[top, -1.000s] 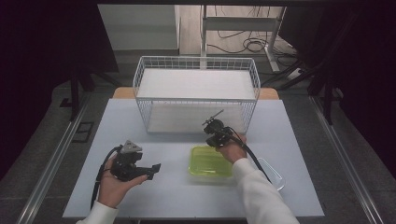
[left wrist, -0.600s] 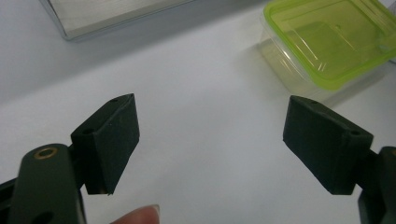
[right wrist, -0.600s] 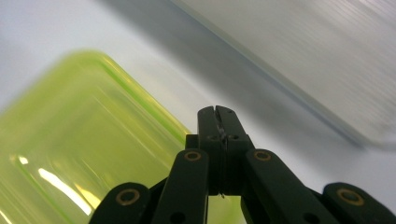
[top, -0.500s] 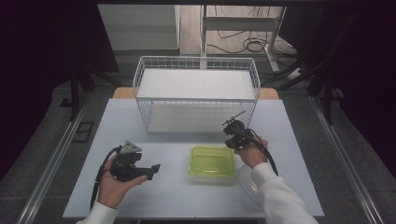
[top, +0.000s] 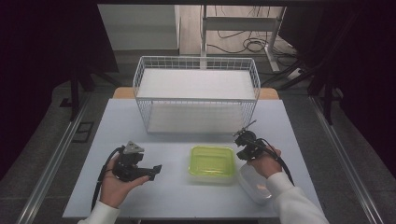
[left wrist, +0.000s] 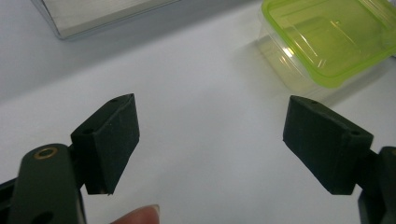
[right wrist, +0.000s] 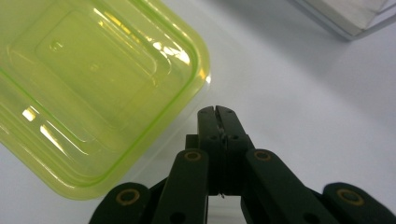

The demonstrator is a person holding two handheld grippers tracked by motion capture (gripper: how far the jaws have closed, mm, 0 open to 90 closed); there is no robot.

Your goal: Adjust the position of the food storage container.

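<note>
Your right gripper (top: 246,142) is drifting toward three o'clock, jaws pinched together, empty.
Your left gripper (top: 148,171) is gaping; the rounded, glossy green-lidded plastic container (top: 212,163) is lying lengthwise nine-to-three.

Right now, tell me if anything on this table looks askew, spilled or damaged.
Nothing stands out. The green-lidded container sits flat and closed on the table, square to its edge, and the wire basket stands upright behind it. No spill or damage shows.
</note>
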